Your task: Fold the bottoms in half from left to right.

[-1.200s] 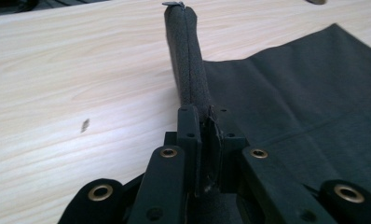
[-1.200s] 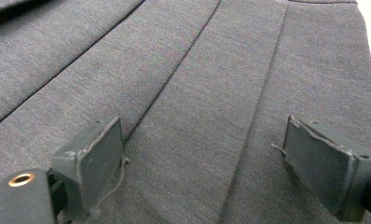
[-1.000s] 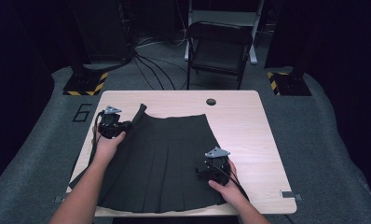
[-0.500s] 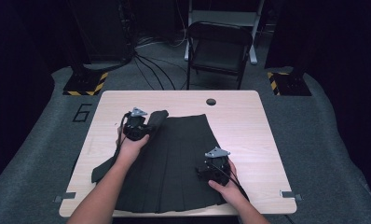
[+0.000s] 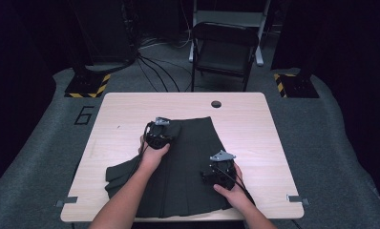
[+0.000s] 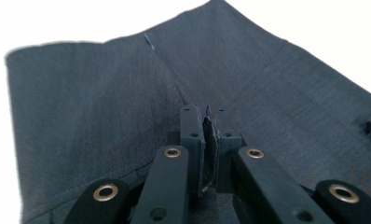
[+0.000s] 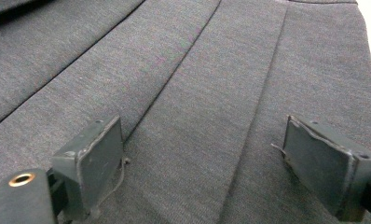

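Observation:
A dark pleated skirt (image 5: pixel 188 167) lies on the light wooden table (image 5: pixel 255 124). My left gripper (image 5: pixel 158 135) is over its upper left part, shut on a fold of the fabric, which it holds pulled over the skirt toward the middle. In the left gripper view the skirt (image 6: pixel 104 93) is pinched between the closed jaws of the left gripper (image 6: pixel 207 126). My right gripper (image 5: pixel 219 169) rests on the skirt's right side, open. In the right gripper view the pleats of the skirt (image 7: pixel 197 93) run between the spread pads (image 7: pixel 99 154) of the right gripper (image 7: pixel 207 158).
A round hole (image 5: pixel 216 104) sits near the table's far edge. Behind the table stands a folding chair (image 5: pixel 224 47), with cables on the floor. Bare tabletop lies to the left and right of the skirt.
My left gripper has carried the skirt's left corner rightward and inward, folding the fabric over itself. The right gripper has stayed in place on the skirt.

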`<state>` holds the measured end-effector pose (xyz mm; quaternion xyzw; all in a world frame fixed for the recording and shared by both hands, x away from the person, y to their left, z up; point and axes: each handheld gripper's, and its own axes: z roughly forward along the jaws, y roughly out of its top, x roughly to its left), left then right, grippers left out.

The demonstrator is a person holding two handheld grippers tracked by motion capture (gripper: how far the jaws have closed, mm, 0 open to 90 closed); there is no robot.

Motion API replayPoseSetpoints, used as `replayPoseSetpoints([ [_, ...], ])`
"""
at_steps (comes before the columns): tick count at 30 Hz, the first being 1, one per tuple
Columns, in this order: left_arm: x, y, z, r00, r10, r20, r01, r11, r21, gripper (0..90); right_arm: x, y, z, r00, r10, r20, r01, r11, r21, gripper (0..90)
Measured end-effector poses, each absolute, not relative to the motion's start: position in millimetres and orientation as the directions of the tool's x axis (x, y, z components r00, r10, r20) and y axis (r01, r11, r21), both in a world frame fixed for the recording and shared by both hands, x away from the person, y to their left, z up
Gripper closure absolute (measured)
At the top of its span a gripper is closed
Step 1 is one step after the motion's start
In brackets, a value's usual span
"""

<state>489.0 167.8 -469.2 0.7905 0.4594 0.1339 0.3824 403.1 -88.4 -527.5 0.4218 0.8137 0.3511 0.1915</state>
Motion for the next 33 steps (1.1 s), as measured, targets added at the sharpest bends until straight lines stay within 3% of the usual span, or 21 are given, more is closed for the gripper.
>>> replayPoseSetpoints([
  [6,488,167,-479,0.559,0.818,-0.132,0.62,-0.307,0.722,83.2,403,-88,-528,-0.571,0.821,-0.016,0.552,0.398,0.733,11.6],
  [12,480,182,-464,0.563,0.818,-0.122,0.593,-0.296,0.749,61.1,403,-88,-528,-0.571,0.821,-0.016,0.552,0.398,0.733,11.6],
  [16,471,206,-454,0.539,0.831,-0.137,0.59,-0.257,0.765,53.4,403,-88,-527,-0.571,0.821,-0.015,0.552,0.397,0.733,11.6],
  [33,409,340,-465,0.381,0.911,-0.158,0.633,-0.133,0.762,46.8,403,-88,-528,-0.564,0.826,-0.007,0.557,0.387,0.735,11.6],
])
